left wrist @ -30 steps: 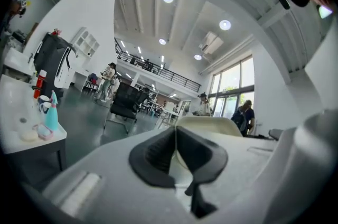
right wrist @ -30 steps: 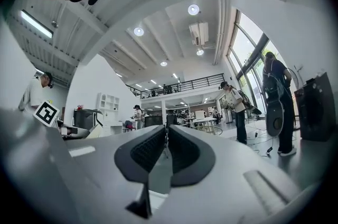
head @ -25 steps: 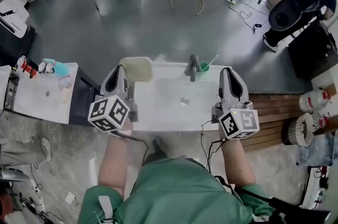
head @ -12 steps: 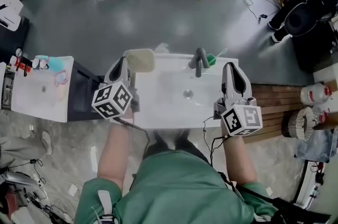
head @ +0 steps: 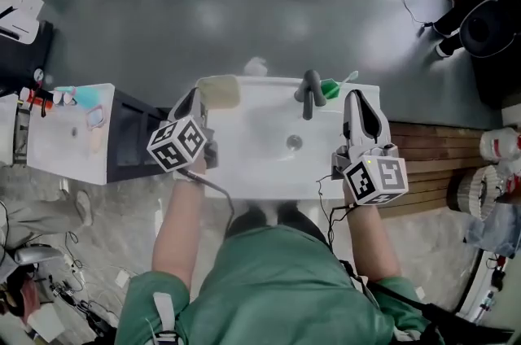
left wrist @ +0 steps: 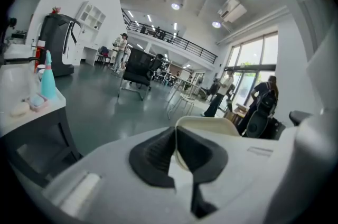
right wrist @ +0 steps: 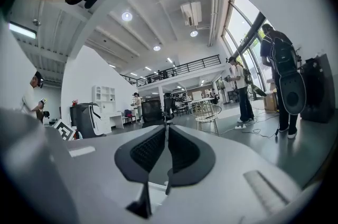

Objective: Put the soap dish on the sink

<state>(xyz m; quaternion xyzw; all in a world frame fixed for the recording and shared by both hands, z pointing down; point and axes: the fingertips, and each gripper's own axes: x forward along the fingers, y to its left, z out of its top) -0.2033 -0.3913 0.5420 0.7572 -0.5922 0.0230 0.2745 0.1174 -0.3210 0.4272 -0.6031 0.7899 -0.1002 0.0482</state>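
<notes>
A cream soap dish [head: 218, 91] hangs over the back left corner of the white sink [head: 244, 185], and I cannot tell if it touches the rim. My left gripper [head: 201, 101] is shut on the dish's near edge. In the left gripper view the black pads [left wrist: 153, 157] pinch the thin rim of the soap dish [left wrist: 211, 127], with the left gripper [left wrist: 176, 133] pointing slightly down. My right gripper [head: 356, 99] hovers over the sink's right edge, shut and holding nothing. The right gripper [right wrist: 167, 133] shows its pads together, pointing level.
A dark faucet [head: 308, 93] and a green cup with a toothbrush [head: 330, 88] stand at the sink's back. A white side table [head: 69, 136] with bottles lies left. A dark cabinet [head: 134, 144] separates it from the sink. Wooden decking [head: 431, 152] lies right.
Both grippers have sunk toward the sink. The soap dish, still in the left gripper, has come down to the sink's back left corner.
</notes>
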